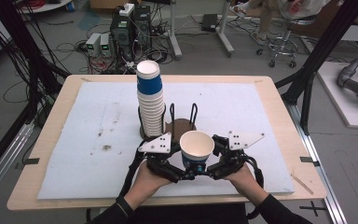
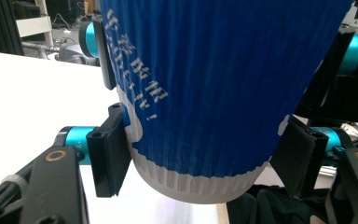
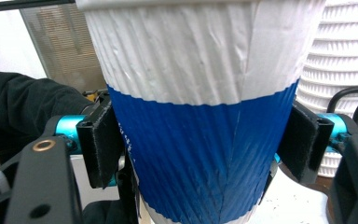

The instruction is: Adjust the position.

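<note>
cup: i see one blue-and-white paper cup [image 1: 196, 149] upright, held off the mat at the near edge of the table, just in front of the holder.
left gripper: [image 1: 175, 165] pads pinching the cup low on its blue band. left gripper view has them pressed on both sides near the white base rim [image 2: 200, 184].
right gripper: [image 1: 212, 163] pads also clamped on the cup, on the blue band from the opposite side.
high view extra: open mouth of the cup, white inside. both hands [image 1: 144, 179] close together under it. mat [image 1: 74, 154] with a few brown specks at its left.
left gripper view extra: white print on the blue wall. the other gripper's black jaws and teal parts show behind the cup.
right gripper view extra: white ribbed upper band of the cup [image 3: 200, 51], a dark sleeve [image 3: 23, 112] at left, stack just behind at right.
stack: [image 1: 150, 100] tall, top cup blue-banded, standing in the wire holder [image 1: 182, 123], apart from the held cup.
</note>
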